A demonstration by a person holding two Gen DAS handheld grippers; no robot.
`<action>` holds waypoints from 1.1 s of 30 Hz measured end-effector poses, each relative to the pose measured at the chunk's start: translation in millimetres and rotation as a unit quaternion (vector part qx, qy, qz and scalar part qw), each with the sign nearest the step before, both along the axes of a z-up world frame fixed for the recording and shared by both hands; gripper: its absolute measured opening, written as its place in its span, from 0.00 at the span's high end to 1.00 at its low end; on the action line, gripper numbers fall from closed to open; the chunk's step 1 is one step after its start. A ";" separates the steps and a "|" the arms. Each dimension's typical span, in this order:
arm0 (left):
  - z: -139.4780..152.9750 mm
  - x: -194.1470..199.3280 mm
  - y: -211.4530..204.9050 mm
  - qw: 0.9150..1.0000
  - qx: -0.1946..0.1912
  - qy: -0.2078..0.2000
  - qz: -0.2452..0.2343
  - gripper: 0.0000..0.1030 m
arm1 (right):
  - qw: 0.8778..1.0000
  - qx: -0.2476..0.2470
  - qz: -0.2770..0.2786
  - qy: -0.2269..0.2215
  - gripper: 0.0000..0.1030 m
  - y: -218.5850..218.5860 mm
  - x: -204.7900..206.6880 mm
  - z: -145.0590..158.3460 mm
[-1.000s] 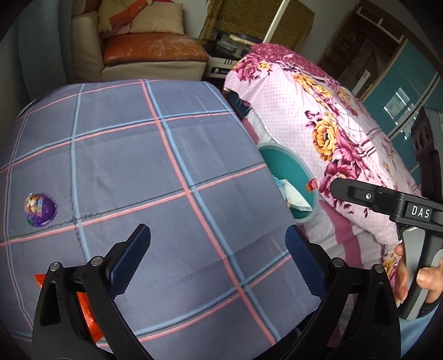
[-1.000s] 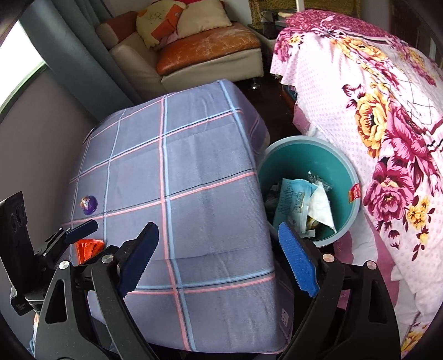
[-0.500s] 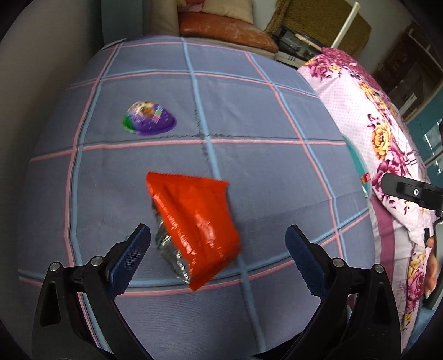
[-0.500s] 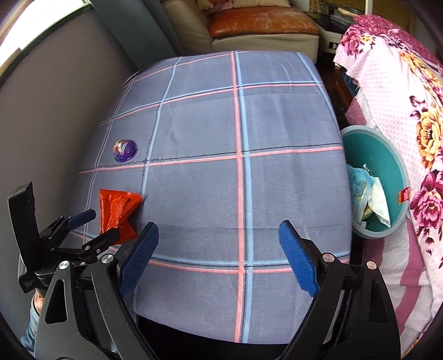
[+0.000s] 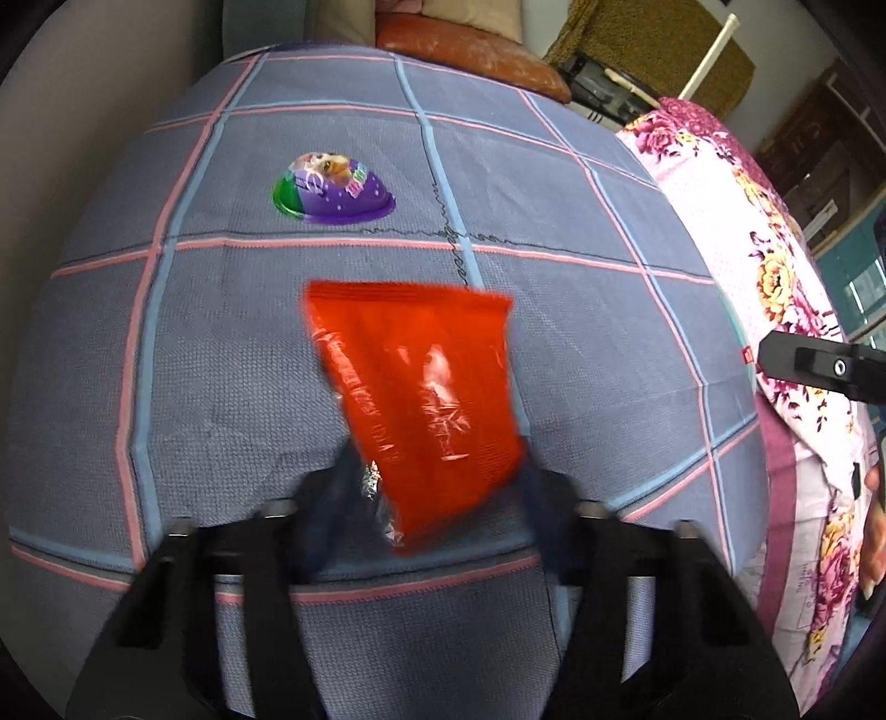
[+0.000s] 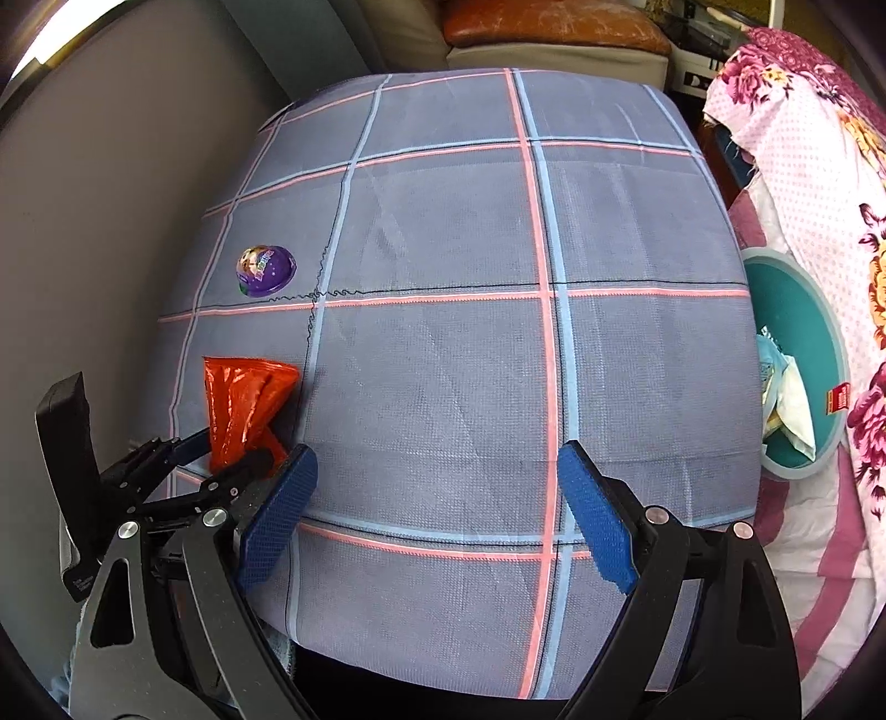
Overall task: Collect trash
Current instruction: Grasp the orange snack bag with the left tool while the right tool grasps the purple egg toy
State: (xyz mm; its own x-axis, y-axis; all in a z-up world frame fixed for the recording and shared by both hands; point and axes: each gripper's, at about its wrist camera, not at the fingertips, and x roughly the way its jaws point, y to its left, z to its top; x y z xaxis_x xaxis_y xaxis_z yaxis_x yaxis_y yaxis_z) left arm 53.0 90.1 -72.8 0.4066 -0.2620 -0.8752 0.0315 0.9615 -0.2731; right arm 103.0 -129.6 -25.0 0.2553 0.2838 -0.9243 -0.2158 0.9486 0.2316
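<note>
A red snack wrapper (image 5: pixel 421 387) lies on the blue plaid cloth (image 5: pixel 554 310), near its front left corner. My left gripper (image 5: pixel 437 498) is closing on the wrapper's near end, with the blurred fingers against both of its sides. From the right wrist view the wrapper (image 6: pixel 243 399) is bunched up between the left gripper's (image 6: pixel 238 451) jaws. A purple dome-shaped capsule (image 5: pixel 332 188) sits farther back on the cloth (image 6: pixel 443 249). My right gripper (image 6: pixel 437 498) hangs open over the cloth's front middle with nothing between its fingers.
A teal bin (image 6: pixel 797 327) with crumpled paper (image 6: pixel 786 399) in it stands right of the table, against pink floral bedding (image 6: pixel 819 166). A grey wall (image 6: pixel 111 221) runs along the left. An orange sofa cushion (image 6: pixel 548 27) lies behind the table.
Both grippers swung left from the bin side to the table's front. The left gripper came down over the red wrapper and its jaws drew in around it. The right gripper's jaws stayed wide.
</note>
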 end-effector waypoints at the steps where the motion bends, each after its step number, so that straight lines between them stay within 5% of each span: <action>1: 1.1 0.1 3.0 1.000 -0.005 -0.004 0.002 0.61 | 1.000 0.000 0.002 0.000 0.18 3.2 2.5 -0.8; 10: 11.7 13.5 75.8 0.997 -0.013 -0.032 0.066 0.61 | 0.998 0.014 0.058 0.002 0.18 62.1 36.0 -11.3; 19: 13.2 38.4 144.0 0.994 -0.023 -0.047 0.099 0.61 | 0.985 0.013 0.163 -0.046 0.18 151.9 77.5 -20.2; 33: 7.9 57.5 175.6 0.991 -0.036 -0.054 0.117 0.61 | 0.973 -0.003 0.225 -0.043 0.52 197.7 112.2 -57.3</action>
